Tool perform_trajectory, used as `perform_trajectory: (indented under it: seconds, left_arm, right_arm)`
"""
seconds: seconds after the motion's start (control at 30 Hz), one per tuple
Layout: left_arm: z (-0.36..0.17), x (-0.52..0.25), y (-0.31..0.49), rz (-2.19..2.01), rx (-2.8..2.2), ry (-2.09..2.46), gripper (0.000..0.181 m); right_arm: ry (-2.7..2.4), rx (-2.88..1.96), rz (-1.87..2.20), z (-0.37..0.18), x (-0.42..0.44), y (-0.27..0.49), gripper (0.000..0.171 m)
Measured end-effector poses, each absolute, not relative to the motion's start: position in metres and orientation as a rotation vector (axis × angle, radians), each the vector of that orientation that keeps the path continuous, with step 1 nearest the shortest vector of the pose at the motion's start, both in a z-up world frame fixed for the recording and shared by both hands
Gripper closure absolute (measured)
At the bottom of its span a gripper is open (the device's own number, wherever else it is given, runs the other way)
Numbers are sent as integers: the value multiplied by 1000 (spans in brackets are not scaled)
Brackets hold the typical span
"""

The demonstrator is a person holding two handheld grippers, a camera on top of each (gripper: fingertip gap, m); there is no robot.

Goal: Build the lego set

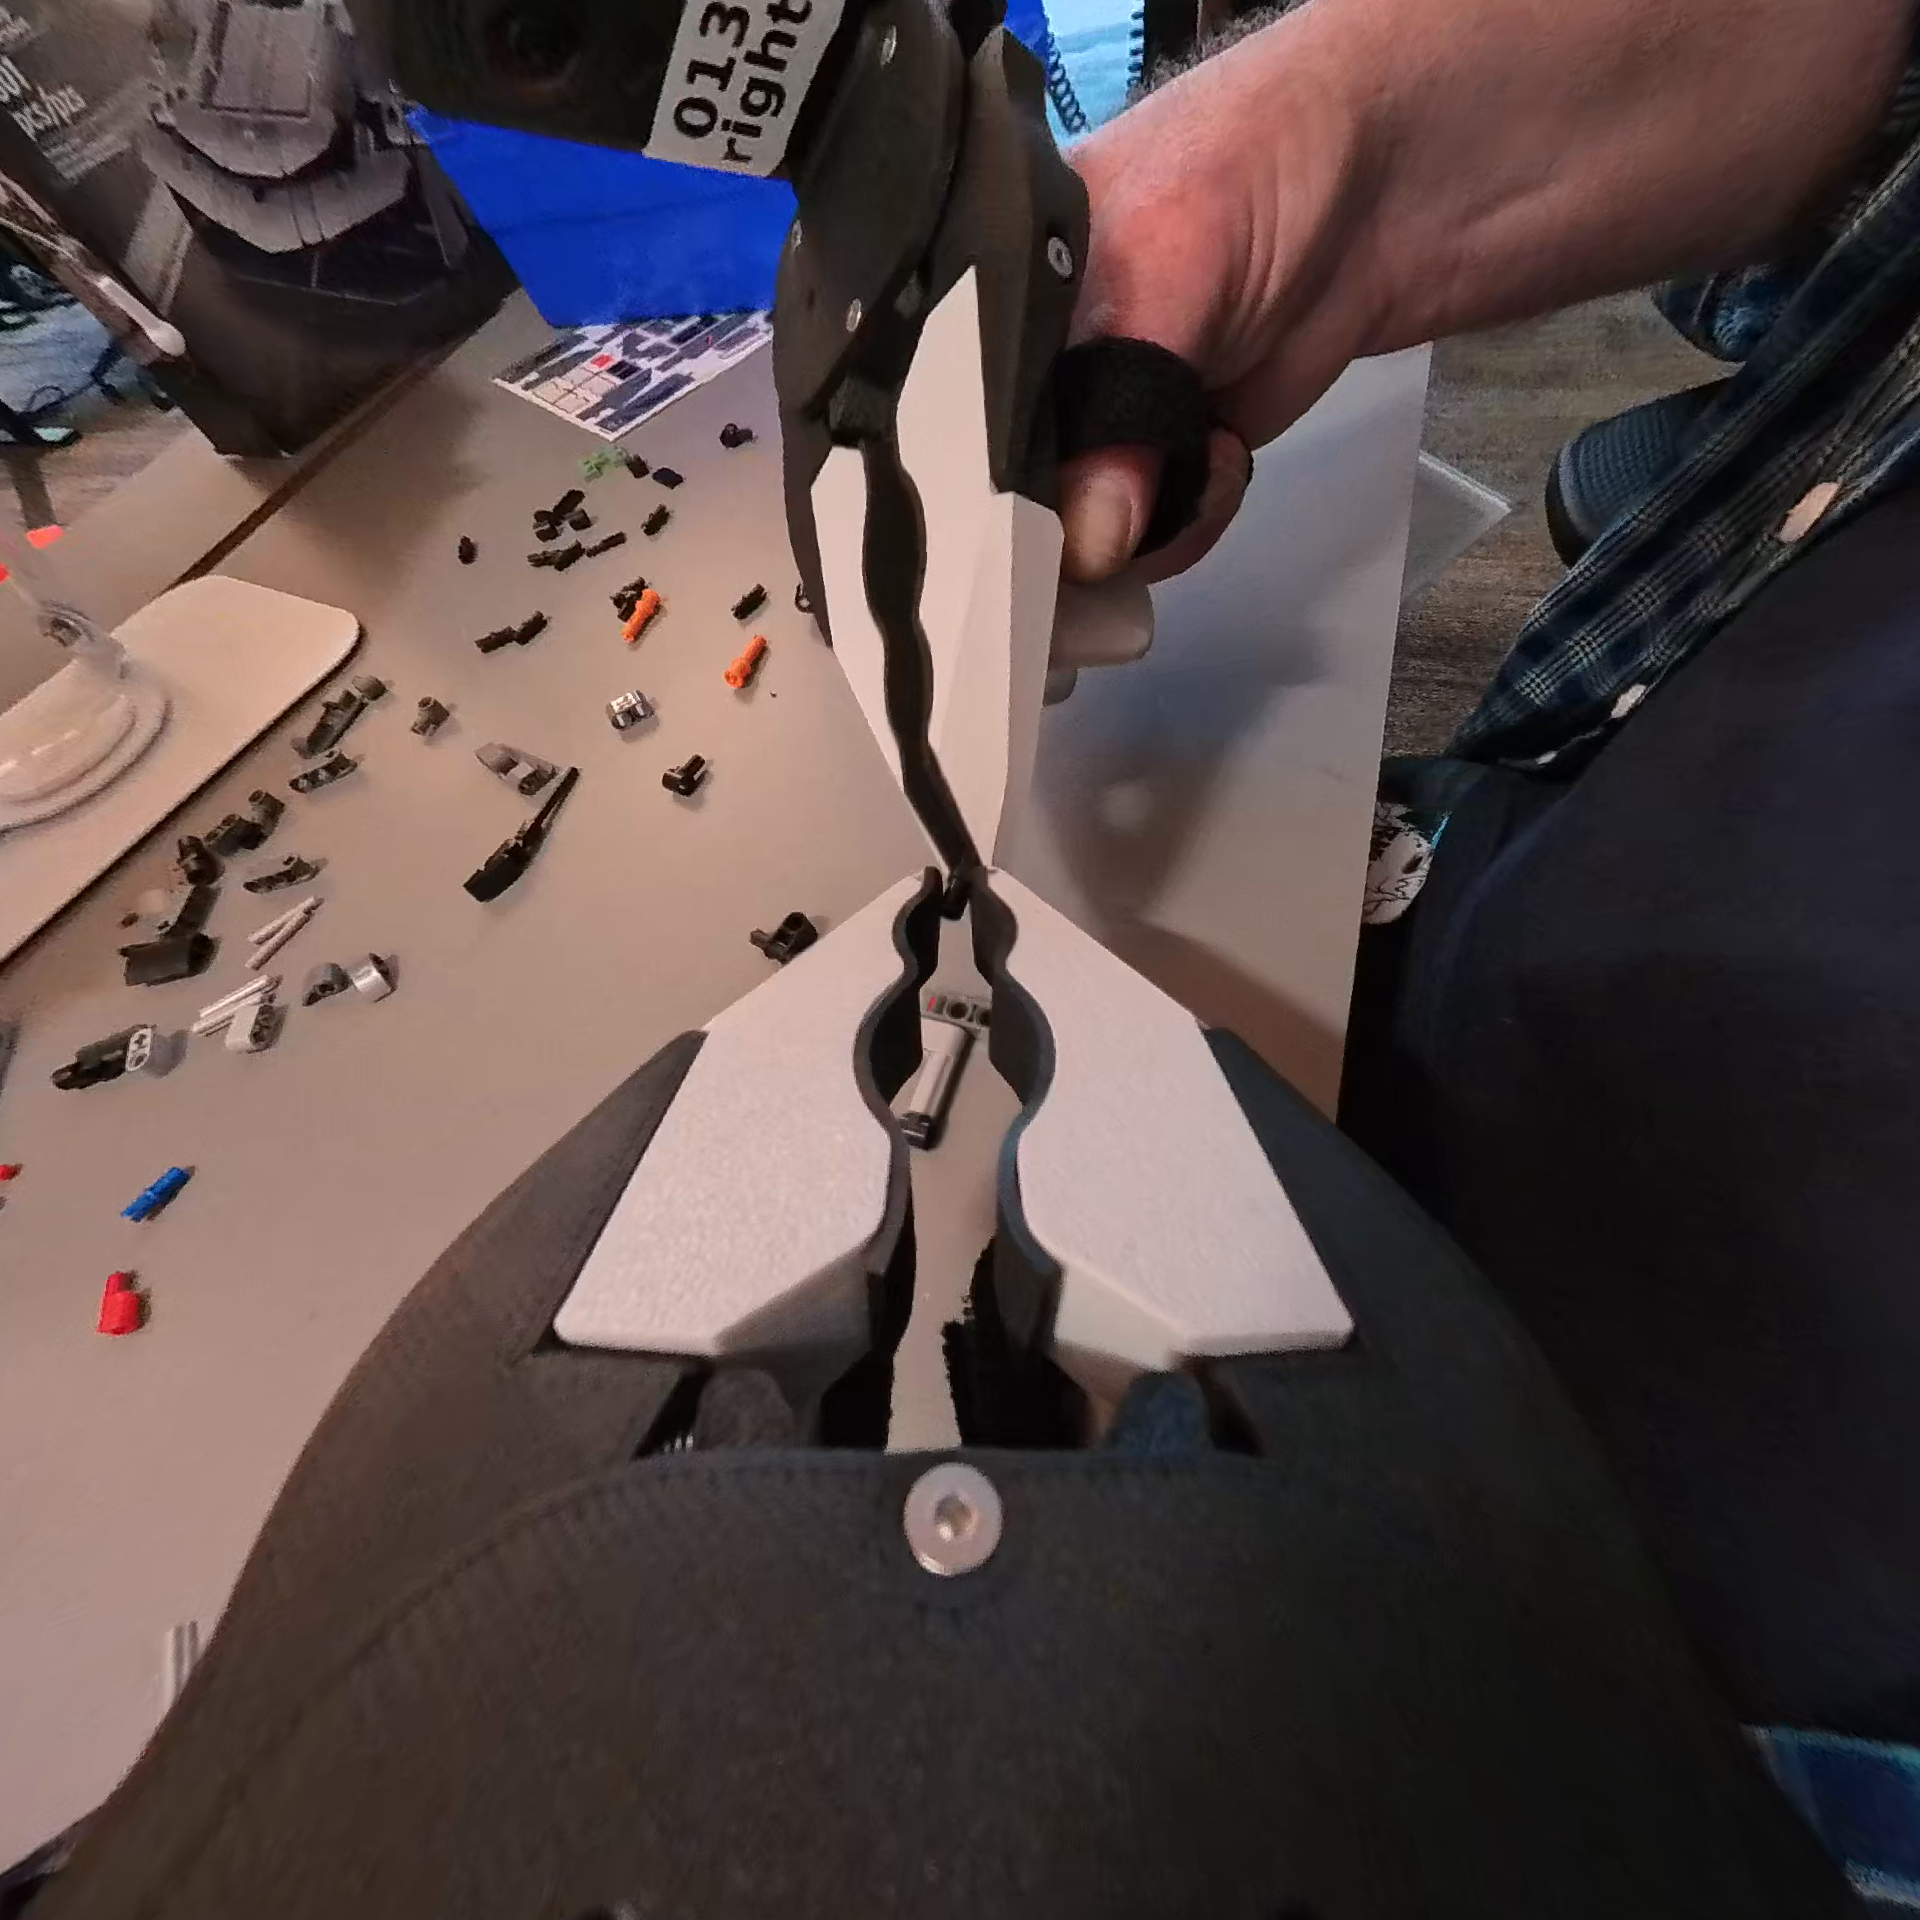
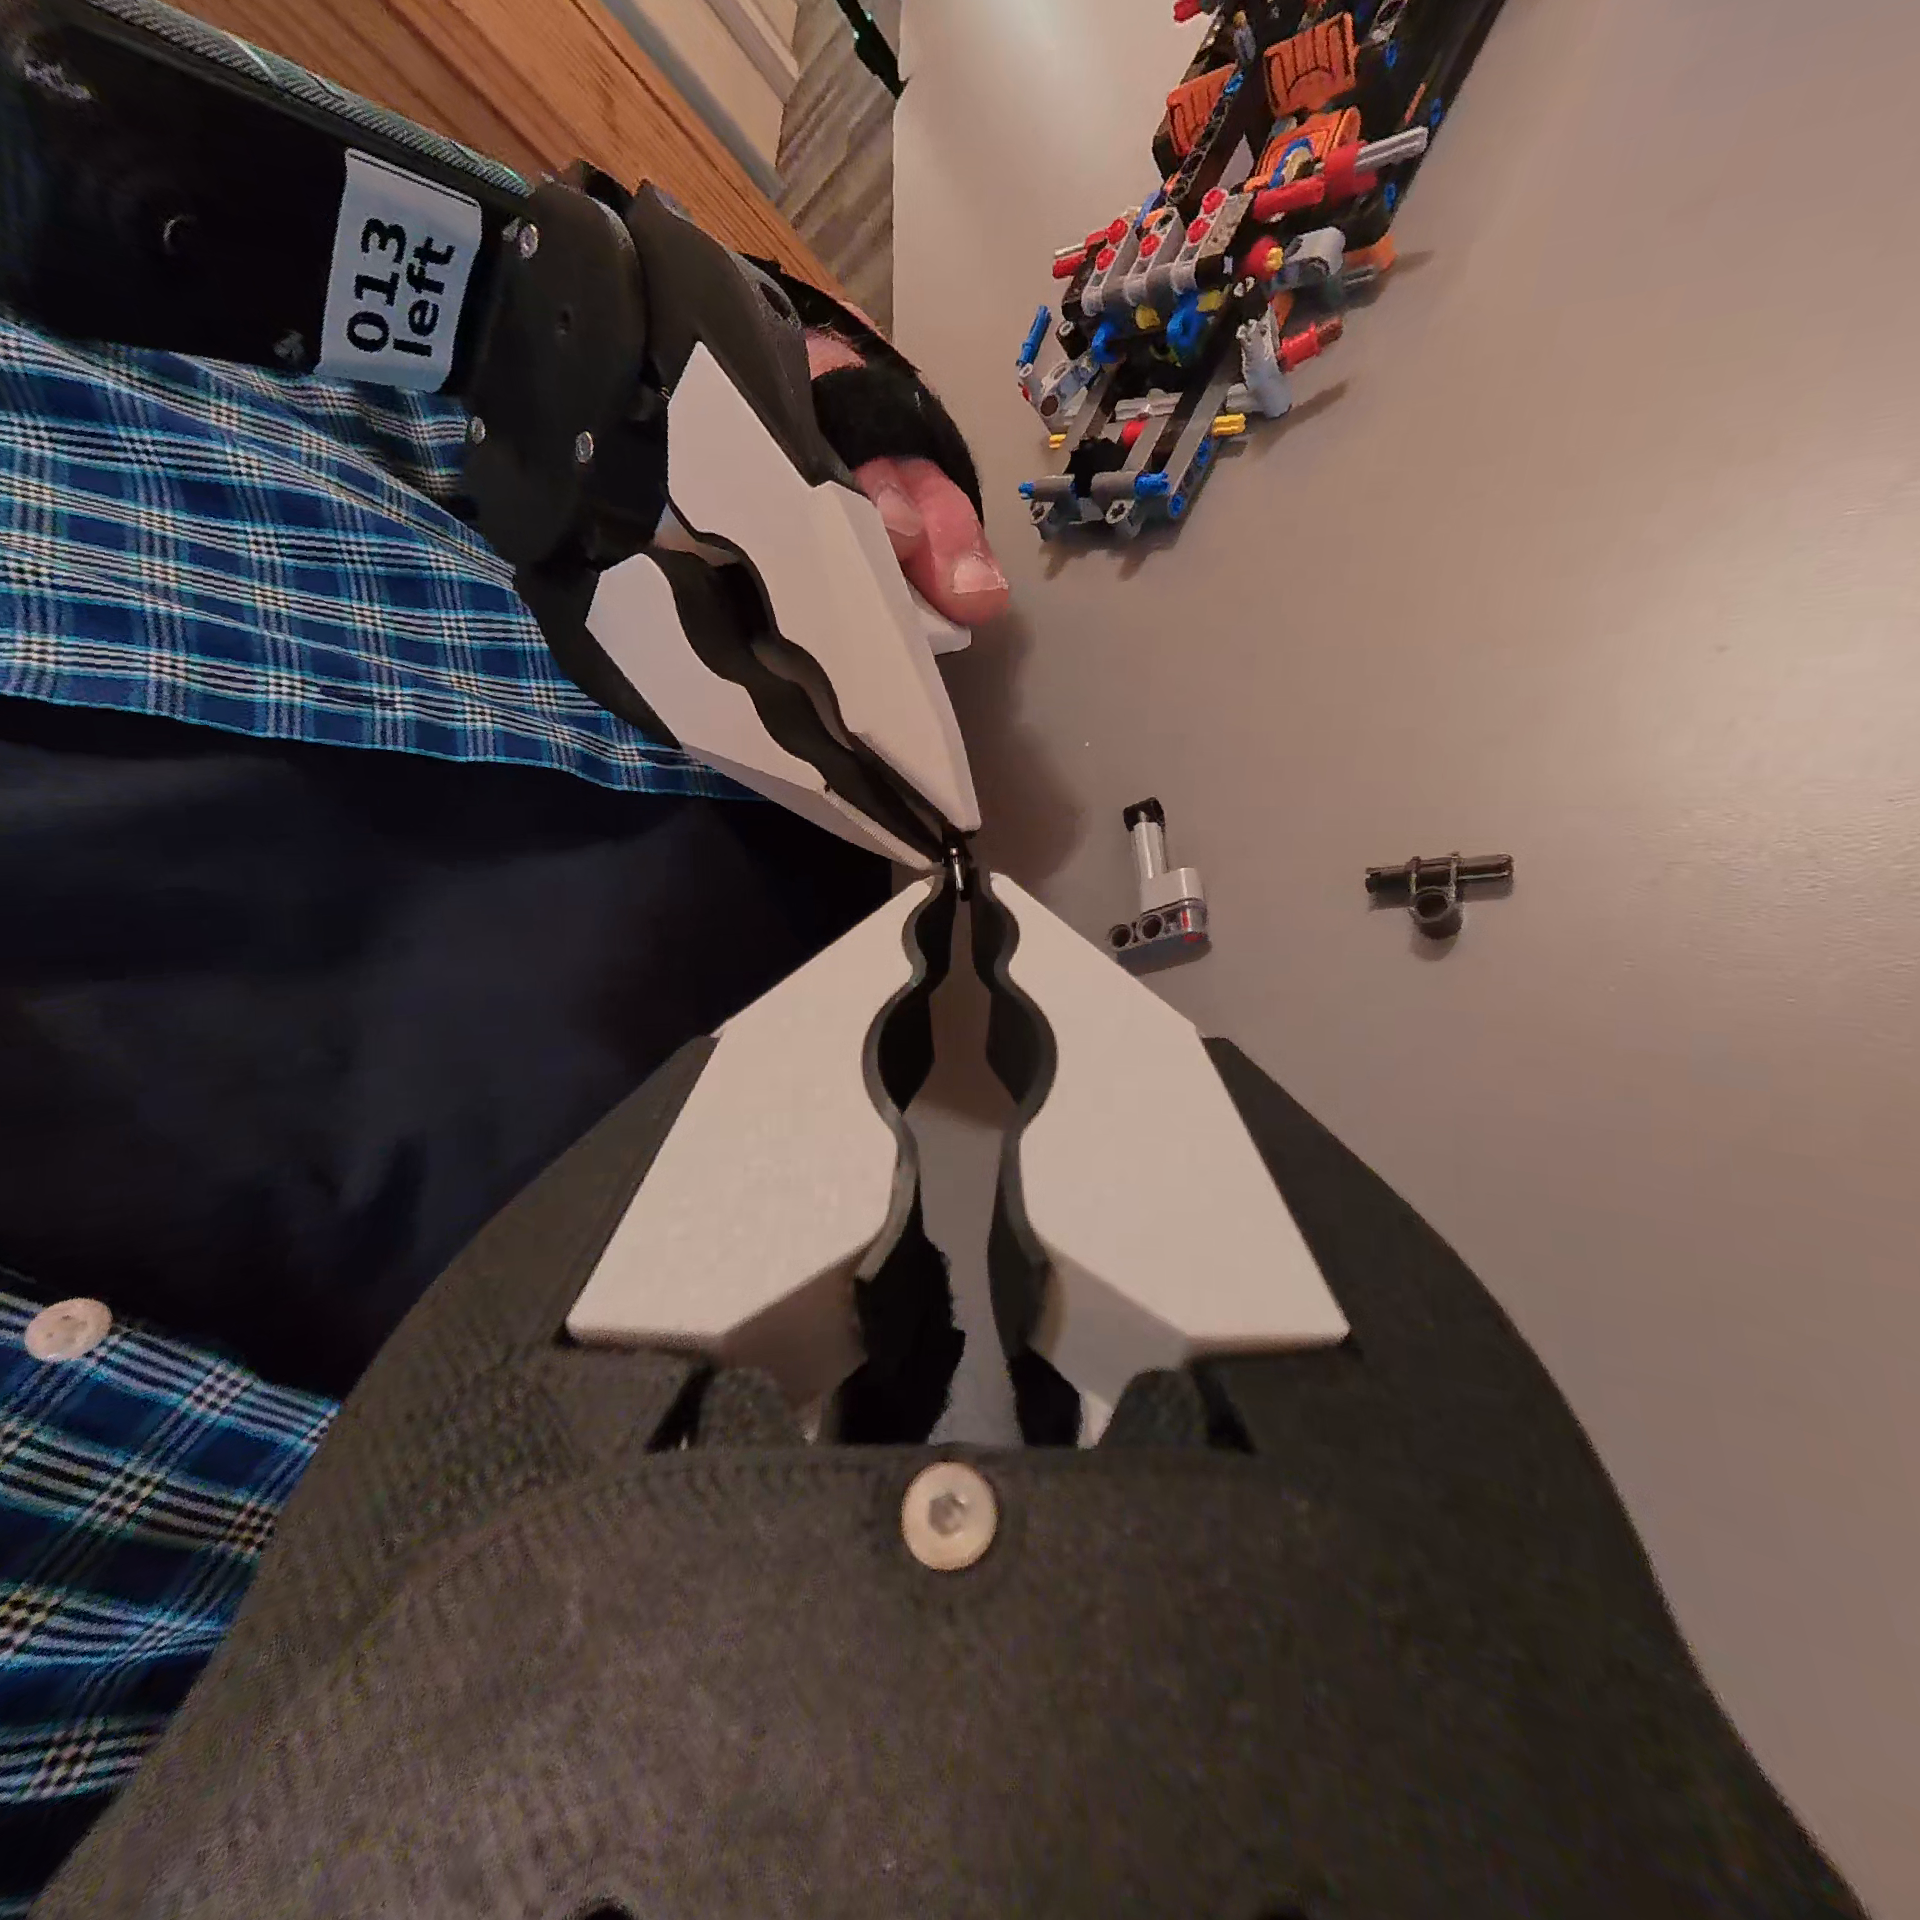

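My left gripper and my right gripper meet tip to tip above the grey table. Both are shut on one small black pin, which also shows in the right wrist view. The right gripper comes down from above in the left wrist view. The left gripper comes in from the upper left in the right wrist view. A grey piece with a cylinder lies on the table just under the tips. A half-built, many-coloured model stands farther off.
Several loose black, grey, orange, blue and red pieces lie scattered at the left. A dark connector lies alone. The set box, a blue bin, a sticker sheet and white paper are at the back. The person's body is close by. Only a small space, under 4 cm, lies between the two pairs of fingers.
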State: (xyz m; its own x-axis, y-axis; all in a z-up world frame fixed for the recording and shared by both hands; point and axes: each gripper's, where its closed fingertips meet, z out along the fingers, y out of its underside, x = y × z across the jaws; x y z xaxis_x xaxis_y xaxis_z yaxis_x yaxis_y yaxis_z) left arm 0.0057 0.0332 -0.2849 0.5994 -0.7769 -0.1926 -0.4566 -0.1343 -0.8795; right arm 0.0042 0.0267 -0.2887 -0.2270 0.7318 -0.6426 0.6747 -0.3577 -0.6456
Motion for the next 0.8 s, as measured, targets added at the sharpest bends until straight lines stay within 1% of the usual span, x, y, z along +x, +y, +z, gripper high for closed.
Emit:
perform_trajectory:
  seconds: [0.47, 0.8]
  left_arm:
    - [-288, 7, 30, -378, -1785, 1063, 178]
    - [-273, 3, 34, -393, -1728, 966, 178]
  right_arm:
    - [-1810, -1931, 1648, -289, 8, 26, 169]
    - [-1495, -1902, 1896, -269, 2, 31, 169]
